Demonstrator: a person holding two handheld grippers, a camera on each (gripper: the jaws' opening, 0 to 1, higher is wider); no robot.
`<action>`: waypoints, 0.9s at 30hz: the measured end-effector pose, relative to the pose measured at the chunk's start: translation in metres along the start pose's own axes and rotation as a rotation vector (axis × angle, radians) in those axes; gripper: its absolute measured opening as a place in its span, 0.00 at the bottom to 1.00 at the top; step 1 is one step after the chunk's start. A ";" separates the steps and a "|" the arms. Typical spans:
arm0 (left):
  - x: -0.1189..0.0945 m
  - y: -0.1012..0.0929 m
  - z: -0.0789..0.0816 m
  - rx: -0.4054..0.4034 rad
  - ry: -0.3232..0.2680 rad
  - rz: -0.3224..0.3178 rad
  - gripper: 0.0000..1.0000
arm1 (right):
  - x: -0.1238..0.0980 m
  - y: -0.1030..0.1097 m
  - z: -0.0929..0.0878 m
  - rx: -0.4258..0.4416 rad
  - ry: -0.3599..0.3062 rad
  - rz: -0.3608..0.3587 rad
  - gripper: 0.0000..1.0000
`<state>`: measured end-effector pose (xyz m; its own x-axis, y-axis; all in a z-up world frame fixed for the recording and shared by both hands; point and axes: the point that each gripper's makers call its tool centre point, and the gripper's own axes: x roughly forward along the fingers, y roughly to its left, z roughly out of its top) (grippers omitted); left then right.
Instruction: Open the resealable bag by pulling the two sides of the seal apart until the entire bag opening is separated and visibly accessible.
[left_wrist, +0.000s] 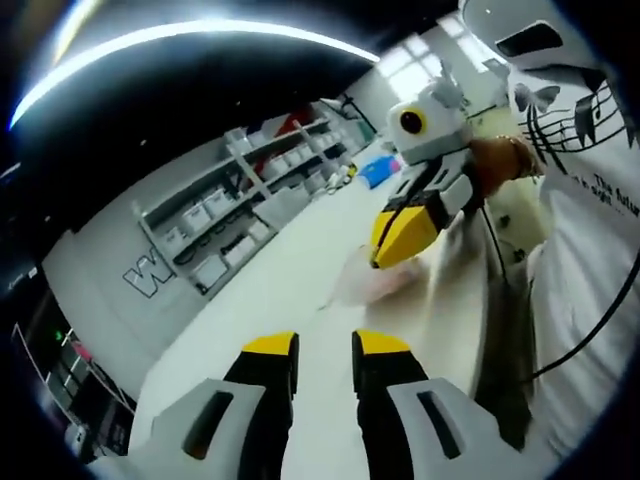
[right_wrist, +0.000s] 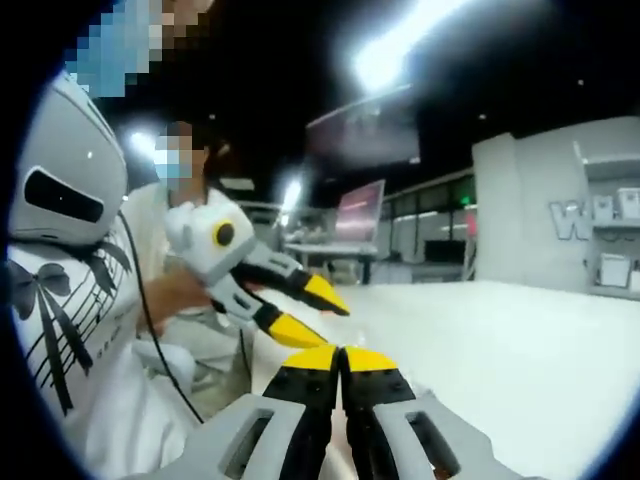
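Long white table (left_wrist: 300, 270) under grey shelving, and the right gripper (left_wrist: 385, 250) pinches the translucent pinkish resealable bag (left_wrist: 375, 280) at one o'clock, left gripper (left_wrist: 325, 345) spread and empty, seal apparently unopened.

Long white worktop (left_wrist: 300, 270), grey metal shelving with white storage bins (left_wrist: 240, 200) along a pale grey wall (left_wrist: 100, 250), dark ceiling with bright strip light (left_wrist: 200, 30), distant desks with monitors (right_wrist: 360, 215)

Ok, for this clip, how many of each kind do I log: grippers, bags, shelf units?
Grippers: 2 (left gripper, right gripper)
Resealable bag: 1
Shelf unit: 1
Total: 4
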<state>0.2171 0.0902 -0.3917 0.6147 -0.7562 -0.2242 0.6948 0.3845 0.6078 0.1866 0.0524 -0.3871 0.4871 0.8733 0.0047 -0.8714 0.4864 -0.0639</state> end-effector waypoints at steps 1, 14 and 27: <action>0.001 -0.001 0.001 0.018 0.001 -0.001 0.20 | 0.000 0.000 0.000 0.001 -0.001 0.000 0.00; 0.008 -0.005 0.011 0.139 -0.018 0.000 0.14 | -0.003 0.002 0.001 0.012 -0.011 0.000 0.00; 0.009 -0.006 0.008 0.170 0.006 -0.012 0.12 | -0.004 0.001 0.002 0.010 -0.008 0.000 0.00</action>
<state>0.2154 0.0770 -0.3917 0.6095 -0.7568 -0.2361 0.6290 0.2803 0.7251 0.1835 0.0497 -0.3852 0.4864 0.8737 0.0122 -0.8721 0.4863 -0.0539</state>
